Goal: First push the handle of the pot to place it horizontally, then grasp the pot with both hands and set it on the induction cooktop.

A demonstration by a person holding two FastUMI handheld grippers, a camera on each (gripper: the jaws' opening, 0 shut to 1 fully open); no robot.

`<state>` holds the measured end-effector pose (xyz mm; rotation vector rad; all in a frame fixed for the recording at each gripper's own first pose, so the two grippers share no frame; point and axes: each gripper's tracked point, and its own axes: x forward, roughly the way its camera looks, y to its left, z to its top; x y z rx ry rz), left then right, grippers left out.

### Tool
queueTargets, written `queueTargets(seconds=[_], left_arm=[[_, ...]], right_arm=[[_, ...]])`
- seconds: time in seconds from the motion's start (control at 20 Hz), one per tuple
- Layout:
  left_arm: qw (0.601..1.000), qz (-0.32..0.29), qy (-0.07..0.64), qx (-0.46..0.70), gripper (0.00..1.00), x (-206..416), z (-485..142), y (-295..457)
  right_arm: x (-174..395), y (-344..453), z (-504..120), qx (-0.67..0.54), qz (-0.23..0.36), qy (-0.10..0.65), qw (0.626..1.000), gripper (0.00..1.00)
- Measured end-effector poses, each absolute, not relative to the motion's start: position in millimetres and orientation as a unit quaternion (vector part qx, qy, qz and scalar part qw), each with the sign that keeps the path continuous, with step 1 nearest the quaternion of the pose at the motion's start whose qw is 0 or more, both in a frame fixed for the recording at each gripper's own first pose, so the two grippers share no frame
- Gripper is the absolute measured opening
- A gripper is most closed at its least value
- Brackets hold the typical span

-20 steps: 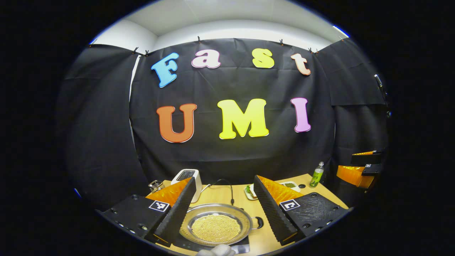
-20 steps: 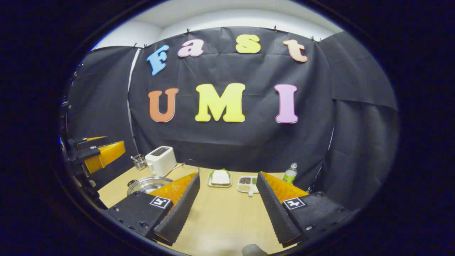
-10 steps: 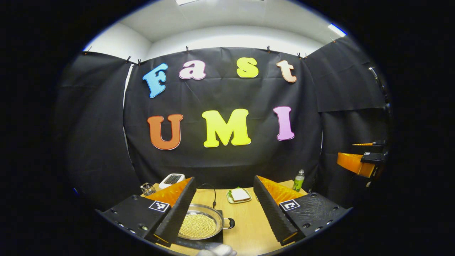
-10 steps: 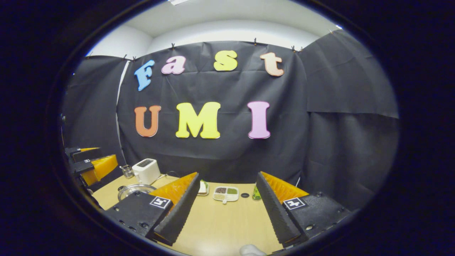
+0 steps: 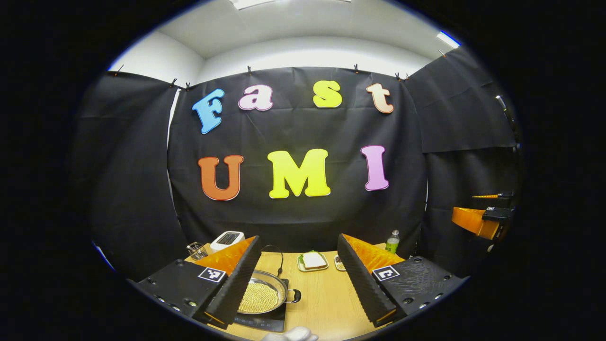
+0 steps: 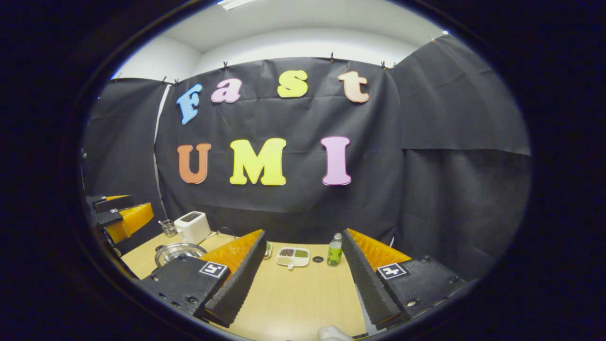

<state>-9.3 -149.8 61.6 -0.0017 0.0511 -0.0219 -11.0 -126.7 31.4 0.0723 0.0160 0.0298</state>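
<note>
Left gripper [image 5: 298, 284]: fingers spread wide, empty. Right gripper [image 6: 303, 284]: fingers wide apart, empty. Round steel pot of yellow grains [image 5: 263, 296]: sat on flat black induction cooktop [image 5: 265, 322], wooden table [image 5: 322, 303]. White toaster [image 5: 226, 240]: behind.

Each gripper, the left gripper [image 5: 299, 279] and the right gripper [image 6: 303, 279], has black bodies studded with screws. Square black-and-white markers sit on top. Ridged wedge fingers [image 5: 236, 279] taper away from the camera.
</note>
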Motion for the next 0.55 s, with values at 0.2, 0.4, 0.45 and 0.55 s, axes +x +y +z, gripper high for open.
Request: queueTargets(seconds=[0.2, 0.4, 0.45, 0.55], left_arm=[[1.000, -0.007, 0.027, 0.006, 0.96, -15.7, 62.4, -157.0], [1.000, 0.000, 0.026, 0.010, 0.96, -20.1, 64.8, -160.1], [1.000, 0.002, 0.027, 0.010, 0.96, -20.7, 64.7, -161.1], [1.000, 0.004, 0.025, 0.014, 0.96, -23.8, 66.8, -163.7]], right_arm=[[-14.4, -138.3, 28.0, 0.041, 0.017, 0.008, 0.999, 1.00], [-17.5, -154.6, 25.0, 0.046, 0.015, 0.007, 0.999, 1.00], [-18.3, -156.2, 23.8, 0.048, 0.016, 0.005, 0.999, 1.00], [-19.1, -160.8, 23.2, 0.049, 0.017, 0.003, 0.999, 1.00]])
